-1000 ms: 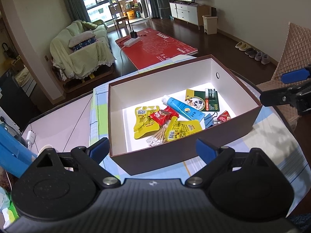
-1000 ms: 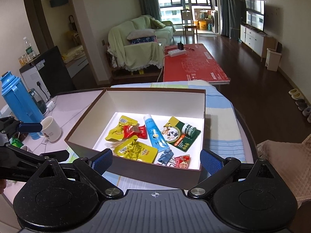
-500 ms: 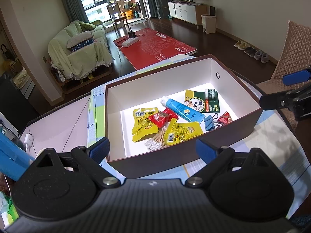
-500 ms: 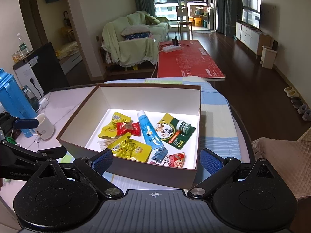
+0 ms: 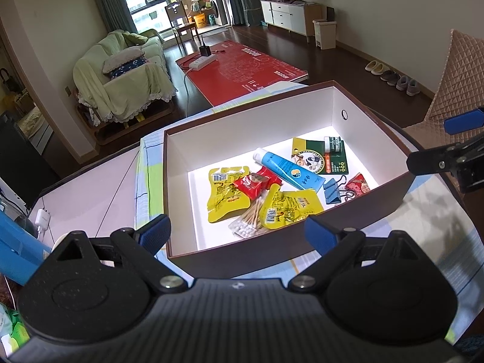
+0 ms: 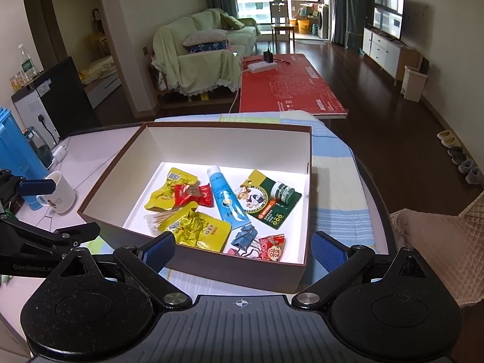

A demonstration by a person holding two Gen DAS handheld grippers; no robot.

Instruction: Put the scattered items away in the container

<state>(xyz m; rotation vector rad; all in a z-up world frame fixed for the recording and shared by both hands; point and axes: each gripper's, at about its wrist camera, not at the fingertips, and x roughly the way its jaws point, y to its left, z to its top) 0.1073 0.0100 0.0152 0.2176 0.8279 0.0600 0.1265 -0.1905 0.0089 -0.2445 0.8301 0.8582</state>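
Note:
A brown box (image 5: 272,254) (image 6: 211,267) with a white inside sits on the striped cloth. Inside lie two yellow snack packs (image 5: 225,193) (image 6: 199,230), a red sachet (image 5: 252,183), a blue tube (image 5: 287,169) (image 6: 225,198), a green-and-yellow card with a small jar (image 5: 326,155) (image 6: 269,202), cotton swabs (image 5: 251,219), blue binder clips (image 5: 332,189) (image 6: 243,236) and a small red packet (image 6: 273,249). My left gripper (image 5: 239,234) is open and empty in front of the box's near wall. My right gripper (image 6: 243,251) is open and empty too, at the box's near right corner.
A white mug (image 6: 60,192) and a blue jug (image 6: 15,157) stand on the table to the left of the box, with a white plug (image 5: 42,219) nearby. A quilted chair cushion (image 6: 438,242) lies to the right. Beyond the table are a red mat (image 6: 290,84) and a sofa (image 6: 202,57).
Both grippers have drawn back and risen a little from the box, so it shows smaller and lower in each view. Nothing inside the box has moved.

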